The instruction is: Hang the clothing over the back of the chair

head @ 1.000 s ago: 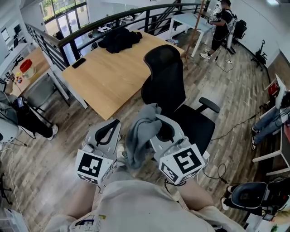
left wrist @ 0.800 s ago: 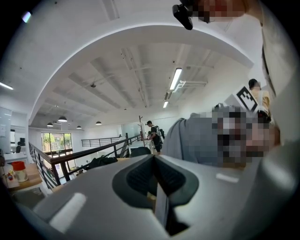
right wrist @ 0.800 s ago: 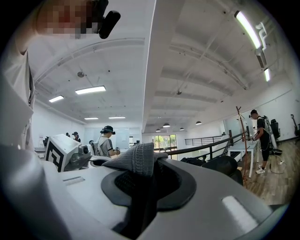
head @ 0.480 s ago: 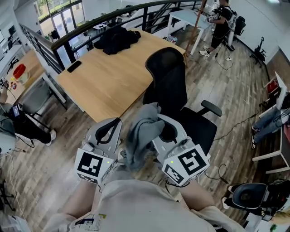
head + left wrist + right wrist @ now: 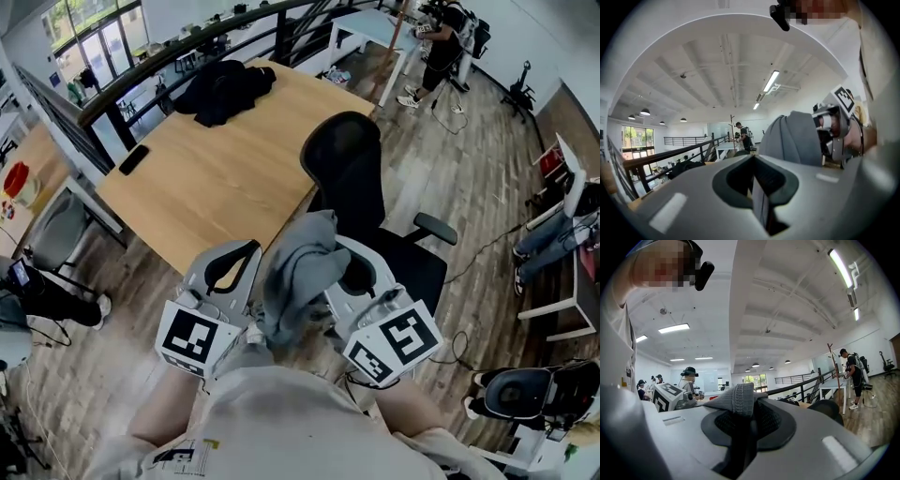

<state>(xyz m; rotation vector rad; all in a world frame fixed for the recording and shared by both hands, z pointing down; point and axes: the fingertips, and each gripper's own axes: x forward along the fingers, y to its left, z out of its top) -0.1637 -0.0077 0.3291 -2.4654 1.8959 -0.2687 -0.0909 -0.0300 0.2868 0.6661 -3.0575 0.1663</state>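
Head view: wooden counter (image 5: 216, 178) ahead, black chair (image 5: 352, 178) at its corner. Grey clothing (image 5: 300, 272) is bunched near the chair's seat, with the right gripper's (image 5: 339, 248) jaws clenched on its ribbed edge. Beside it, the left gripper's (image 5: 246, 246) jaws are pressed together, empty.

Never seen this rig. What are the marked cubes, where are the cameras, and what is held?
A person holds a left hand-held gripper and a right hand-held gripper; the marked cubes belong to them. One camera sits on the person's head, looking down; the other two ride on the grippers. The right one clamps a grey knitted garment; the left holds nothing. Ahead stand a black office chair and a light wooden table with a heap of black clothing on it.
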